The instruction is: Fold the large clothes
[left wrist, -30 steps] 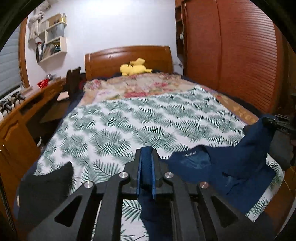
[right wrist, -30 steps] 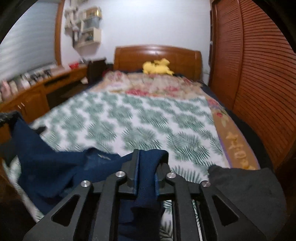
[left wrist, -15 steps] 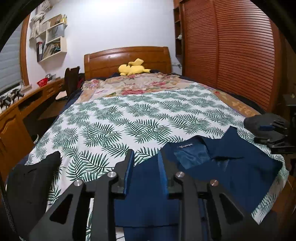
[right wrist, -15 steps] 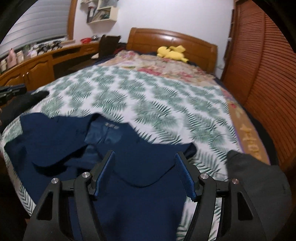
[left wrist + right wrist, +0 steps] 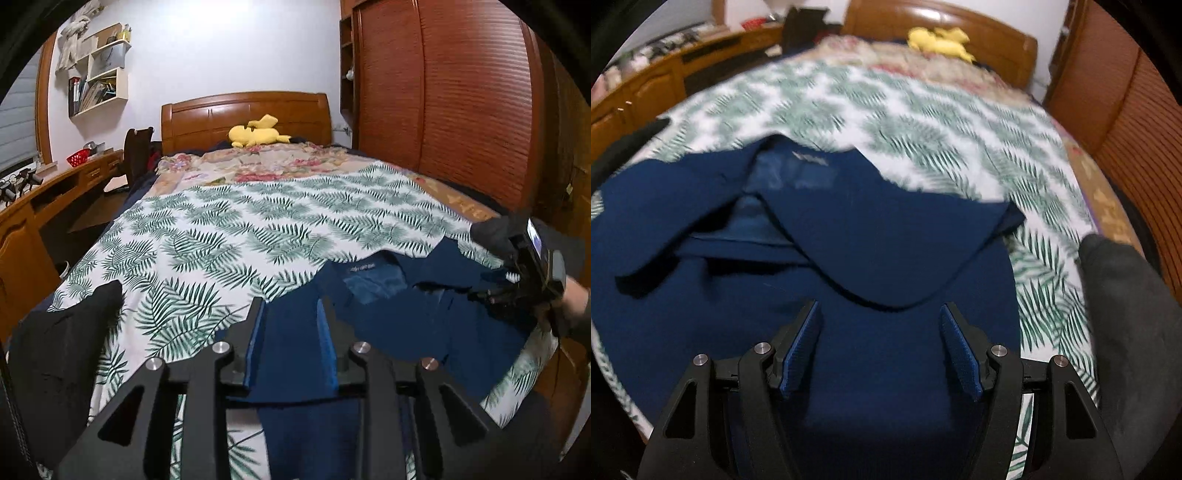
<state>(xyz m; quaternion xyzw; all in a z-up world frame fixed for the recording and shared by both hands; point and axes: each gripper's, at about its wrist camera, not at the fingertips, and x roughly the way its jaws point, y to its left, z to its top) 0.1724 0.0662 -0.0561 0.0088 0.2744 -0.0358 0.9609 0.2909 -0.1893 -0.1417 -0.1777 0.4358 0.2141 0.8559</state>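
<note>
A navy collared garment (image 5: 388, 306) lies spread on the near end of the bed, collar and label (image 5: 360, 266) facing up, one lapel folded over. My left gripper (image 5: 290, 310) hovers over its near left part, jaws a little apart, cloth below them but not pinched. In the right wrist view the same navy garment (image 5: 886, 240) fills the middle. My right gripper (image 5: 879, 308) points steeply down over it, jaws wide open, nothing between the pads. The right gripper's black body (image 5: 532, 258), held by a hand, shows at the right edge of the left wrist view.
The bed's palm-leaf sheet (image 5: 240, 229) runs back to a floral quilt and a yellow plush toy (image 5: 255, 134) by the headboard. A black garment (image 5: 62, 343) lies at the near left corner, a dark grey one (image 5: 1126, 314) at the near right. Wooden desk (image 5: 37, 214) left, slatted wardrobe (image 5: 461, 110) right.
Both grippers were shut on the raised navy garment a second ago; both have opened and let go. The garment now lies flat on the bed. Both hands have sunk, the right tilting downward.
</note>
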